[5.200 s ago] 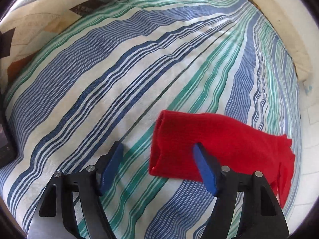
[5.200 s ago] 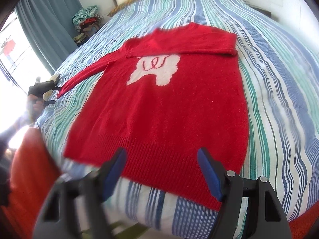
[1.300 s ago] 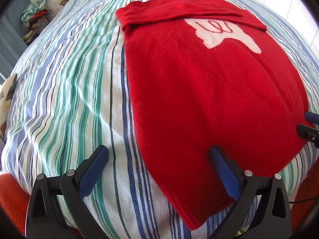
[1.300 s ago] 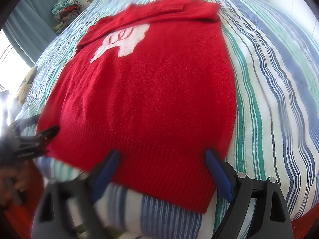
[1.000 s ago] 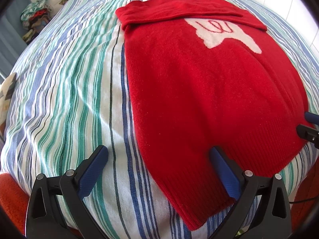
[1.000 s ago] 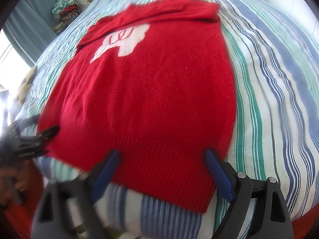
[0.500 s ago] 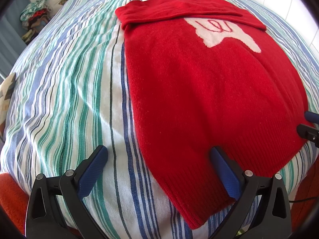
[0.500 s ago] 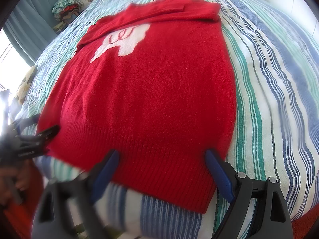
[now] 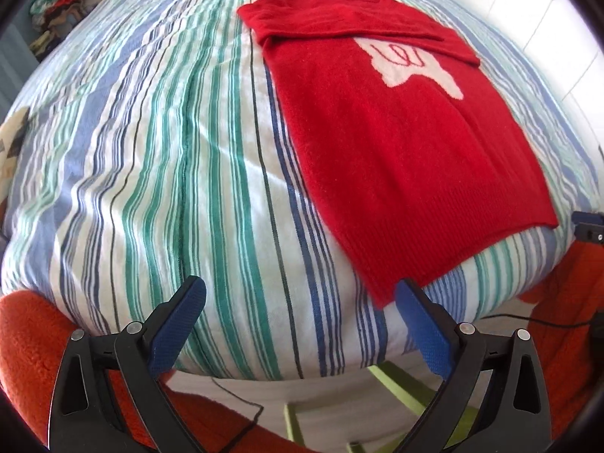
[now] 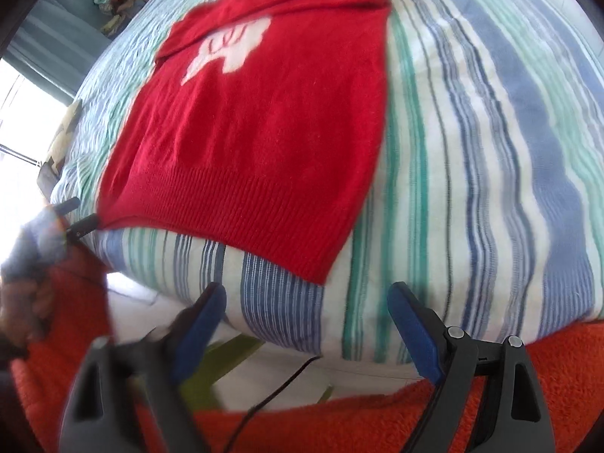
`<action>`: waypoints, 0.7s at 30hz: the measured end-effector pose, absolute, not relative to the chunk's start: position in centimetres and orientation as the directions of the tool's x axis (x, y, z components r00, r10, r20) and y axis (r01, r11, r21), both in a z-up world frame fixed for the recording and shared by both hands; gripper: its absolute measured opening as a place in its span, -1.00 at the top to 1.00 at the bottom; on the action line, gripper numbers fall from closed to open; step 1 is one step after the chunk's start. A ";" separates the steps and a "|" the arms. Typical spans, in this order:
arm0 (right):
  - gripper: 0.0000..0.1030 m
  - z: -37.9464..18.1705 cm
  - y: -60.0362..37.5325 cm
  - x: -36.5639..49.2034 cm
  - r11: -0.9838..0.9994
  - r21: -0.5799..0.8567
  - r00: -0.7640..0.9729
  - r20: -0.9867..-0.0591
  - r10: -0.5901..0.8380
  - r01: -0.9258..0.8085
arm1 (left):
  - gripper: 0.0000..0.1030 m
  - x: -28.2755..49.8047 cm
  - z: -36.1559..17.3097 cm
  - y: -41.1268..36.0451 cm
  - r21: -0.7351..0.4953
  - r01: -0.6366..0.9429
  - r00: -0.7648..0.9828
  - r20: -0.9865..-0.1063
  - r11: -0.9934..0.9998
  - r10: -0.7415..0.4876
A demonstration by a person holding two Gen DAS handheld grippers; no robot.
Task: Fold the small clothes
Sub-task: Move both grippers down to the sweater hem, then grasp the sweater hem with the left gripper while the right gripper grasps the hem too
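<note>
Left wrist view: sits off the foot edge of the striped bed (image 9: 158,173), low, faces up its length; red sweater (image 9: 396,143) lies right of centre.
Right wrist view: same foot edge, further right, faces up the bed and slightly left; red sweater (image 10: 264,113) lies left of centre; frame partly blurred.
Proximity: both near the bed edge.
Shared: sweater, striped bedding, clothes pile (image 9: 56,11) at far left.

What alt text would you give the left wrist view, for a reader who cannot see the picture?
A red sweater with a white motif lies flat on a striped bed cover, both sleeves folded across its top. The open left gripper hangs off the bed's near edge, its right finger close to the sweater's hem corner, gripping nothing. The right gripper's tip shows at the right edge.
</note>
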State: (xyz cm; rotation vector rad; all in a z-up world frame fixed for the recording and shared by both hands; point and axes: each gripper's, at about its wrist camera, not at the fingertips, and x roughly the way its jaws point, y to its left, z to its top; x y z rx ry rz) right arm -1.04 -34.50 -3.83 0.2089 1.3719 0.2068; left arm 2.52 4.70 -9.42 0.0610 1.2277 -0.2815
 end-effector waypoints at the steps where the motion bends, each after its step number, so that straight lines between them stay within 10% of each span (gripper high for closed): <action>1: -0.69 -3.3 -35.2 -1.3 0.957 0.291 0.205 -0.936 0.287 -0.012 | -0.94 2.9 -9.7 4.9 -0.156 0.236 0.288 -0.932 0.959 -0.222; 10: -0.38 -8.6 -38.2 0.4 0.721 0.652 0.255 -0.757 0.602 0.233 | -0.33 3.8 -11.8 2.5 -0.246 0.226 0.192 -0.937 0.943 -0.290; 12: -0.27 -8.9 -37.9 0.6 0.680 0.693 0.278 -0.720 0.636 0.241 | 0.22 3.7 -12.1 2.1 -0.273 0.226 0.165 -0.935 0.935 -0.313; 14: 0.41 -9.4 -36.9 0.9 0.684 0.694 0.242 -0.719 0.651 0.224 | 0.84 3.6 -12.5 1.6 -0.300 0.228 0.125 -0.935 0.926 -0.333; 16: 0.86 -9.5 -36.4 1.0 0.724 0.651 0.214 -0.759 0.615 0.228 | 0.92 3.6 -12.6 1.4 -0.312 0.222 0.108 -0.934 0.924 -0.341; 21: 0.88 -6.8 -36.0 0.5 0.736 0.656 0.281 -0.747 0.602 0.167 | 0.95 3.9 -10.3 3.1 -0.455 0.150 0.141 -0.869 0.878 -0.474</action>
